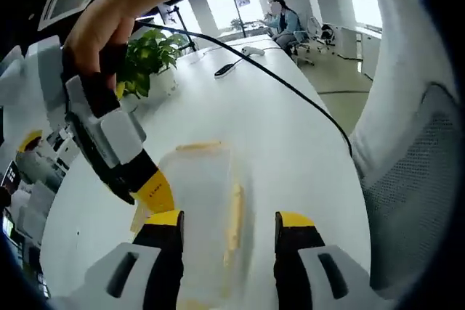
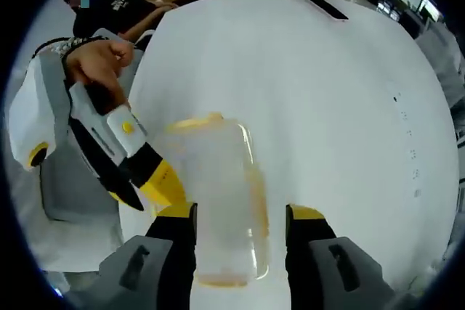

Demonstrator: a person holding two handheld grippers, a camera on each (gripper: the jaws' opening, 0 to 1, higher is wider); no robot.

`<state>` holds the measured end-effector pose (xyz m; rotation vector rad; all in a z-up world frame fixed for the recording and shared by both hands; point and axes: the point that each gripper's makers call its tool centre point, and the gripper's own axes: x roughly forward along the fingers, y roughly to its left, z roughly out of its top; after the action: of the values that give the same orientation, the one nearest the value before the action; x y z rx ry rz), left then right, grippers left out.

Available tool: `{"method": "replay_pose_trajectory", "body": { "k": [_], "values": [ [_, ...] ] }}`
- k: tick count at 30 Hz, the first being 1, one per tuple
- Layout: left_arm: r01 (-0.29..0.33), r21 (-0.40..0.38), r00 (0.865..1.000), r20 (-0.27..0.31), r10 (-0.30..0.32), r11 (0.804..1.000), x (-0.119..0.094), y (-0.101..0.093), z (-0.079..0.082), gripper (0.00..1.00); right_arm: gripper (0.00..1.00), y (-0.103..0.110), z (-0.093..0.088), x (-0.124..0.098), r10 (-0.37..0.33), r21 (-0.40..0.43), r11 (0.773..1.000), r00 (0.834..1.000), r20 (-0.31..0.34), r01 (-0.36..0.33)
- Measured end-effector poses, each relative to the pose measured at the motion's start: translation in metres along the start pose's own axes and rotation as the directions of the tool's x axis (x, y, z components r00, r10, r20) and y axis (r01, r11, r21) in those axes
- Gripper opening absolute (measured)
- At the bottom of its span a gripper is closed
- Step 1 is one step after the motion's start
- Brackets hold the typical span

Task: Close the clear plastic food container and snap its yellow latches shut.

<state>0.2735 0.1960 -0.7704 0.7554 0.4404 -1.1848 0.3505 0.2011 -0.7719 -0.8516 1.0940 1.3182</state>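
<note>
Clear container point(image 2: 221, 201) sits between both grippers' fingers point(image 1: 164, 226) (white table point(image 2: 327, 107)).

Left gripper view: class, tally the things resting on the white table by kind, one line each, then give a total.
Clear food container: 1
Potted plant: 1
Black cable: 1
Dark flat gadget, perhaps a phone: 1
Small pale item farther back, too small to tell: 1
Total: 5

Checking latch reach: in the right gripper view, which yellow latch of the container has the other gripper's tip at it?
The latch on the container's left long side: the left gripper's yellow tip sits against it. The far-end latch and near-end latch have no gripper at them.
</note>
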Motion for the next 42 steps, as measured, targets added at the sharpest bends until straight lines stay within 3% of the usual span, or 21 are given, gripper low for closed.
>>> {"method": "replay_pose_trajectory", "body": {
  "k": [1, 2, 5, 11, 17, 22, 24, 33, 42],
  "values": [
    [-0.012, -0.038, 1.000, -0.009, 0.011, 0.999, -0.003, 0.003, -0.003, 0.50, 0.44, 0.001, -0.002, -0.003, 0.000, -0.003, 1.000, 1.000, 0.006, 0.000],
    [0.004, -0.060, 1.000, 0.019, -0.003, 0.998, -0.006, 0.005, 0.000, 0.51, 0.43, 0.004, -0.003, -0.008, 0.010, -0.016, 1.000, 1.000, 0.017, -0.010],
    [-0.031, -0.077, 0.999, 0.034, 0.034, 0.997, -0.017, 0.020, 0.000, 0.51, 0.46, 0.012, -0.007, -0.014, 0.022, -0.028, 0.999, 0.999, 0.036, -0.021],
    [-0.056, -0.059, 0.998, -0.028, 0.055, 0.997, -0.029, 0.037, -0.013, 0.52, 0.64, 0.017, -0.027, -0.018, 0.000, -0.107, 0.994, 1.000, 0.022, 0.002],
    [-0.016, -0.049, 0.996, -0.089, 0.012, 0.999, -0.032, 0.036, -0.024, 0.54, 0.61, 0.022, -0.041, -0.020, -0.013, -0.095, 0.995, 1.000, 0.026, 0.015],
    [0.028, -0.096, 0.995, -0.088, -0.036, 0.995, -0.033, 0.036, -0.021, 0.73, 0.59, 0.029, -0.047, -0.021, -0.020, -0.107, 0.994, 0.999, 0.025, 0.023],
    [0.033, -0.063, 0.995, -0.097, -0.039, 0.997, -0.034, 0.038, -0.020, 0.72, 0.60, 0.032, -0.049, -0.022, -0.031, -0.110, 0.993, 0.999, 0.023, 0.033],
    [0.073, -0.059, 0.982, -0.169, -0.082, 0.996, -0.031, 0.042, -0.031, 0.72, 0.62, 0.050, -0.047, -0.025, -0.034, -0.133, 0.990, 0.998, 0.050, 0.041],
    [0.118, -0.049, 0.970, -0.210, -0.126, 0.992, -0.026, 0.045, -0.036, 0.72, 0.74, 0.044, -0.056, -0.013, -0.053, -0.121, 0.991, 0.998, 0.029, 0.056]
  ]
}}
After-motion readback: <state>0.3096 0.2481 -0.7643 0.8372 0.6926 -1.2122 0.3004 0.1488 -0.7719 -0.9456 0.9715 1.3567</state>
